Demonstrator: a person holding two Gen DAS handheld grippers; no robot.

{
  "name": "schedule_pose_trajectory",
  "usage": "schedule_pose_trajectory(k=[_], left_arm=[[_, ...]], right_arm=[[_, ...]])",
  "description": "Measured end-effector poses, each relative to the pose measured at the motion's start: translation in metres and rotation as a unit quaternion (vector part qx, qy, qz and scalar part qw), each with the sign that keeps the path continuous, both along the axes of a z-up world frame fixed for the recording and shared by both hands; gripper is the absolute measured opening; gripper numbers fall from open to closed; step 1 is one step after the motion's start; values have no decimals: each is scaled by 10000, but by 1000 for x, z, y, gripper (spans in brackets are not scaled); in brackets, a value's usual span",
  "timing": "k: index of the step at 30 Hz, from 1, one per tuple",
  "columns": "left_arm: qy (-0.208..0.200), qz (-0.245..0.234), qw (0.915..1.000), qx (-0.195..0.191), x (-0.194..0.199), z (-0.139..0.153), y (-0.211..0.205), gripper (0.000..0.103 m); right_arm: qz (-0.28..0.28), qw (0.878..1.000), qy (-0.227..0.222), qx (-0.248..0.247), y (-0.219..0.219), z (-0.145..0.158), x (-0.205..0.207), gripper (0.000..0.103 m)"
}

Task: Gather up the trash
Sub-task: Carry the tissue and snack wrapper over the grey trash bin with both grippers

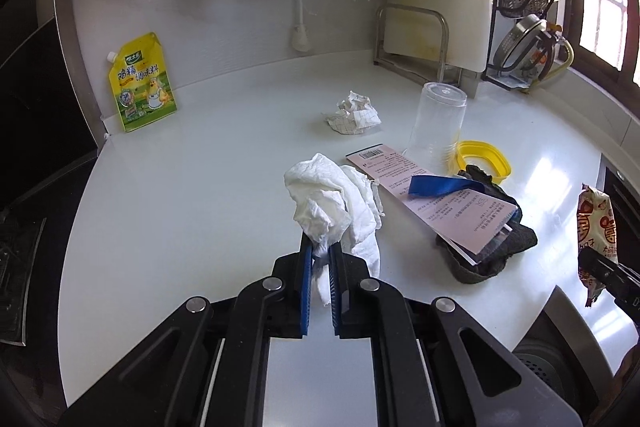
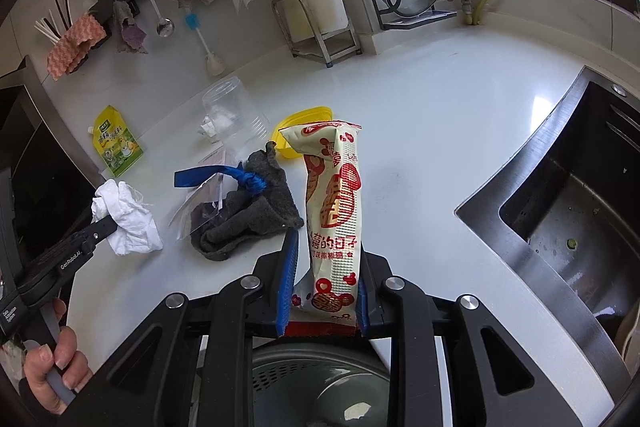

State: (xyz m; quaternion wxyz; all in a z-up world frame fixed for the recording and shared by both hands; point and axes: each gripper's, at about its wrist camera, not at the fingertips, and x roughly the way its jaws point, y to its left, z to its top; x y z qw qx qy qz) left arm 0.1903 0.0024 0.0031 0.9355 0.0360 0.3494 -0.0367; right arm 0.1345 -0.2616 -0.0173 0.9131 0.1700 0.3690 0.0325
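My left gripper (image 1: 320,251) is shut on a crumpled white tissue (image 1: 332,199), held just above the white counter (image 1: 192,187); it also shows at the left of the right wrist view as the tissue (image 2: 128,219) in the left gripper (image 2: 106,225). My right gripper (image 2: 324,267) is shut on a cream and red snack wrapper (image 2: 334,195), which stands upright between the blue pads; the same wrapper (image 1: 596,235) appears at the right edge of the left wrist view. A crumpled checked paper ball (image 1: 354,115) lies further back on the counter.
A grey cloth (image 2: 248,215) with a blue ribbon (image 2: 224,175) and a pink printed sheet (image 1: 432,199) lie mid-counter. An upturned clear cup (image 1: 438,123), a yellow lid (image 1: 484,159) and a yellow seasoning pouch (image 1: 142,83) stand behind. The sink (image 2: 568,203) is right; a bin (image 2: 320,387) sits below the counter edge.
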Motion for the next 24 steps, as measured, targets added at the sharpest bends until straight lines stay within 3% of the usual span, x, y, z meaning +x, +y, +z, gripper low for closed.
schedule_pose_trajectory(k=[15, 24], left_arm=[[-258, -691, 9973, -66, -105, 3, -29, 8], [-89, -1245, 9920, -210, -159, -15, -61, 8]], right_arm=[[134, 9999, -13, 63, 11, -15, -92, 24], [211, 9997, -10, -94, 12, -17, -145, 24]])
